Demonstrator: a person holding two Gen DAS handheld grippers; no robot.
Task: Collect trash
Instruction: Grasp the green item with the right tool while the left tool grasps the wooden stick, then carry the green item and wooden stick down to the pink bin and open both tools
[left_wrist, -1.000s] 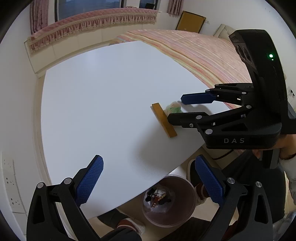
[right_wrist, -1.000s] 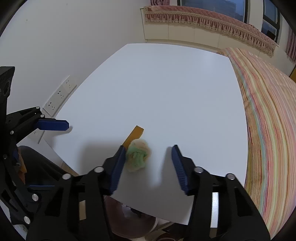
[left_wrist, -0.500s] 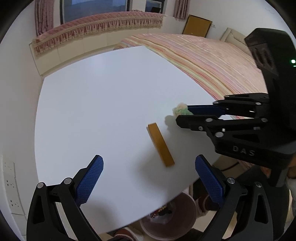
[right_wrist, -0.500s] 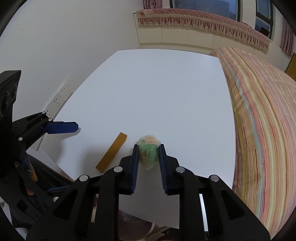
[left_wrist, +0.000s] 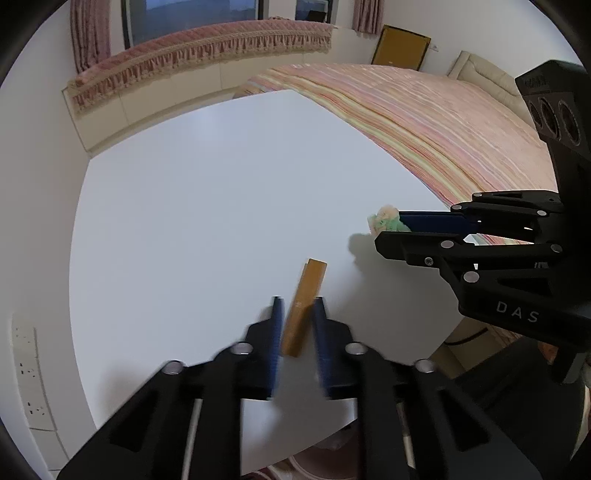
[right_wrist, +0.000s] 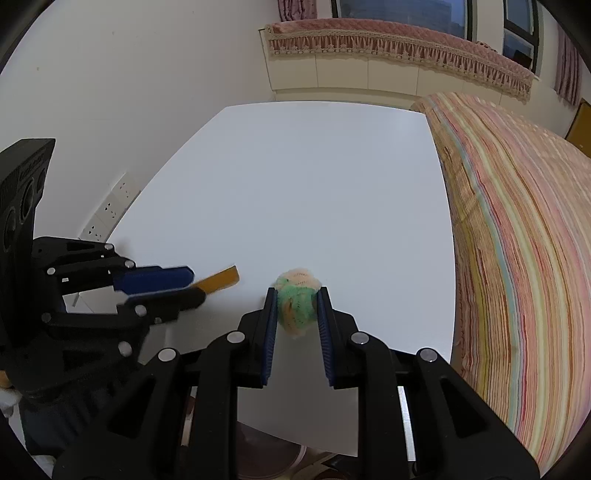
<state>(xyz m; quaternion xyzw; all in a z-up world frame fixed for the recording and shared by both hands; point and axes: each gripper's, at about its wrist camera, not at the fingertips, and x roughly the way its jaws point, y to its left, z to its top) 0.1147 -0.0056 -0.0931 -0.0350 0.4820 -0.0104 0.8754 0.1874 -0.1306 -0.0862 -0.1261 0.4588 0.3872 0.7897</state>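
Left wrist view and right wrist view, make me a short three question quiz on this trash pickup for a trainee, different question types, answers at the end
1. True or false: the right hand-held gripper has its pads against the green and orange crumpled ball.
2. Multiple choice: what lies between the fingers of the left hand-held gripper?
A. a white cup
B. the flat brown strip
C. a metal spoon
3. Fill in: both pieces of trash are near the front edge of the white ____.

Key:
1. True.
2. B; the left hand-held gripper's jaws are closing with the strip between them.
3. table.
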